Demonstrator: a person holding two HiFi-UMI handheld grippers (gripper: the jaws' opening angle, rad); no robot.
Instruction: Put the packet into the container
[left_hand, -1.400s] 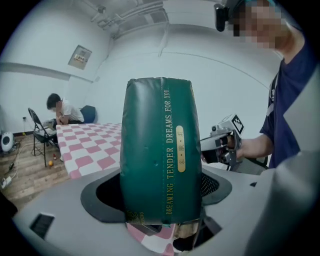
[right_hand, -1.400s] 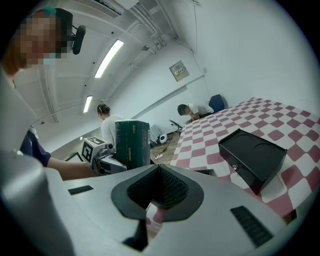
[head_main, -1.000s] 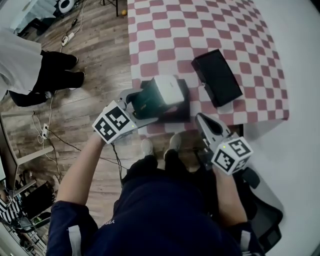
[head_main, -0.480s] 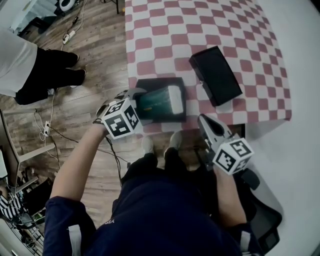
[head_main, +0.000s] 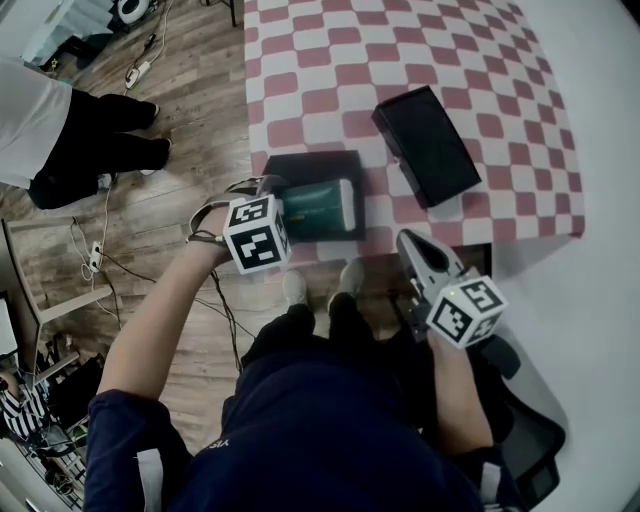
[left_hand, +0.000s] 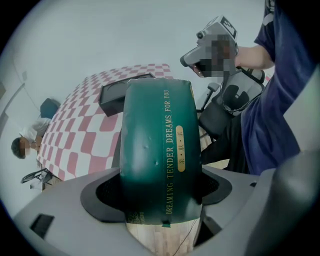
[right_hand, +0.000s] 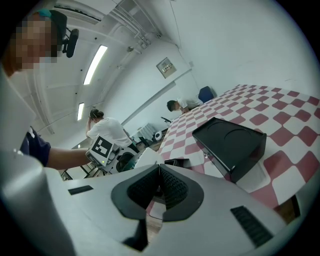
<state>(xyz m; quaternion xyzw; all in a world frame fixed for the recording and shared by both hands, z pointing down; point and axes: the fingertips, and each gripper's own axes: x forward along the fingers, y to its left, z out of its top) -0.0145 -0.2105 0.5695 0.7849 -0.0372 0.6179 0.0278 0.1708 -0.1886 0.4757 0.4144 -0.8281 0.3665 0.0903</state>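
**Green, black, red and grey**

The packet (left_hand: 157, 150) is dark green, with gold letters down one side. In the head view its far end looks white. The container (head_main: 300, 165) is black. The box (head_main: 425, 145) near it is black too. The bench cloth (head_main: 330, 60) has red and white checks all over. The left gripper (left_hand: 160, 197) and the right gripper (right_hand: 159, 187) are grey, with black pads (left_hand: 100, 197) on the fingers (left_hand: 55, 220). Each one has a white cube (head_main: 257, 233) with black square marks. The floor (head_main: 190, 110) is brown wood. The person's shirt (head_main: 320, 430) is dark blue.
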